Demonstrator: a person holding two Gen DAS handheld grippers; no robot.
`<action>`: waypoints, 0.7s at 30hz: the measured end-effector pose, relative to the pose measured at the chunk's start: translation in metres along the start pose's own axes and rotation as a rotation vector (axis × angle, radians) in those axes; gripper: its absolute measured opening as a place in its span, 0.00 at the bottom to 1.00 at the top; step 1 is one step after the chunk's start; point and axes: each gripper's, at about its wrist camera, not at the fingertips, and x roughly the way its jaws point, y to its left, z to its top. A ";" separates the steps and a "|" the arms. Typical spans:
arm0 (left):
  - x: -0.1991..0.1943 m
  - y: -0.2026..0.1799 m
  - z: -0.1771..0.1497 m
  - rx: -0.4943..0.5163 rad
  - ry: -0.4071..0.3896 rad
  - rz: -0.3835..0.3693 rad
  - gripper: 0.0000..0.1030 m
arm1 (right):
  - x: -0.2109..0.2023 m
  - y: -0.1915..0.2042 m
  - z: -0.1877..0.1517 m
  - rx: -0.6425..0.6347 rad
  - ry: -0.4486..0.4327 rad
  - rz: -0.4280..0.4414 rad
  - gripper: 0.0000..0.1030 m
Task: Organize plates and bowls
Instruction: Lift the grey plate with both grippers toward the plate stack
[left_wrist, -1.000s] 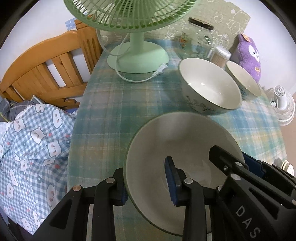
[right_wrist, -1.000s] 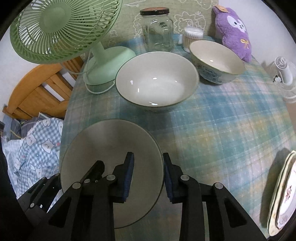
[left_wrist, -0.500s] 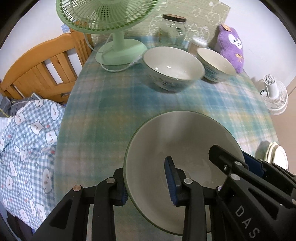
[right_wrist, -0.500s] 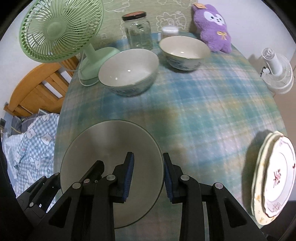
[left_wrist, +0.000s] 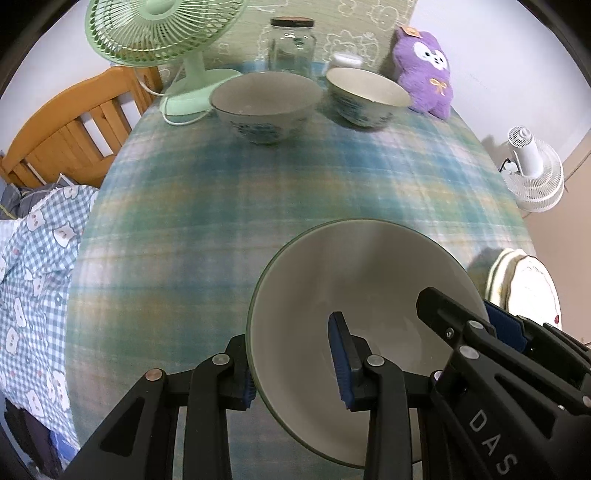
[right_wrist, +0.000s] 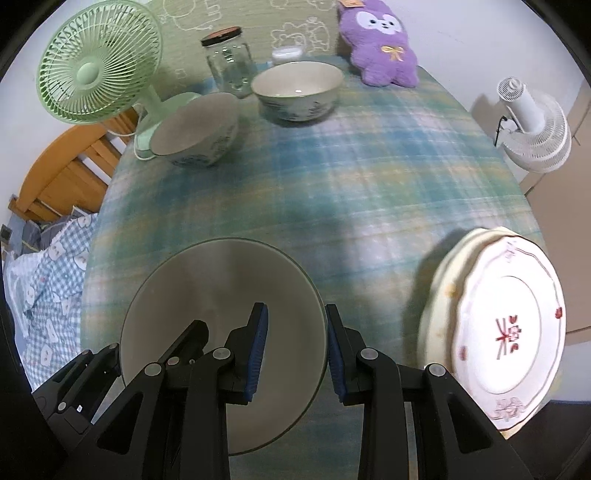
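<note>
A grey-green plate (left_wrist: 362, 280) is held above the plaid table between both grippers. My left gripper (left_wrist: 295, 365) is shut on its left rim, one finger under and one inside. My right gripper (right_wrist: 295, 343) is shut on its right rim (right_wrist: 317, 314); the plate (right_wrist: 221, 295) fills that view's lower left. A large white bowl with blue pattern (left_wrist: 264, 101) and a smaller one (left_wrist: 367, 96) stand at the far side; they also show in the right wrist view (right_wrist: 195, 129) (right_wrist: 297, 90). A stack of white floral plates (right_wrist: 506, 325) lies at the table's right edge, also seen in the left wrist view (left_wrist: 524, 280).
A green desk fan (right_wrist: 96, 62), a glass jar (right_wrist: 229, 61), a small white container (right_wrist: 288, 55) and a purple plush toy (right_wrist: 380, 40) stand at the back. A wooden chair (left_wrist: 70, 125) with checked cloth (left_wrist: 29, 280) is on the left; a white fan (right_wrist: 532, 122) on the right.
Both grippers have carried the plate back from the bowls and fan and to the right. The stack of floral plates has come into view at the right.
</note>
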 end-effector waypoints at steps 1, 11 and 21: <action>0.001 -0.006 -0.002 -0.004 0.002 0.001 0.31 | 0.000 -0.006 -0.002 -0.003 0.002 0.001 0.33; 0.006 -0.044 -0.025 -0.030 0.014 0.011 0.30 | 0.005 -0.046 -0.017 -0.036 0.027 0.006 0.33; 0.007 -0.057 -0.043 -0.074 0.027 0.032 0.31 | 0.005 -0.061 -0.030 -0.098 0.037 0.021 0.33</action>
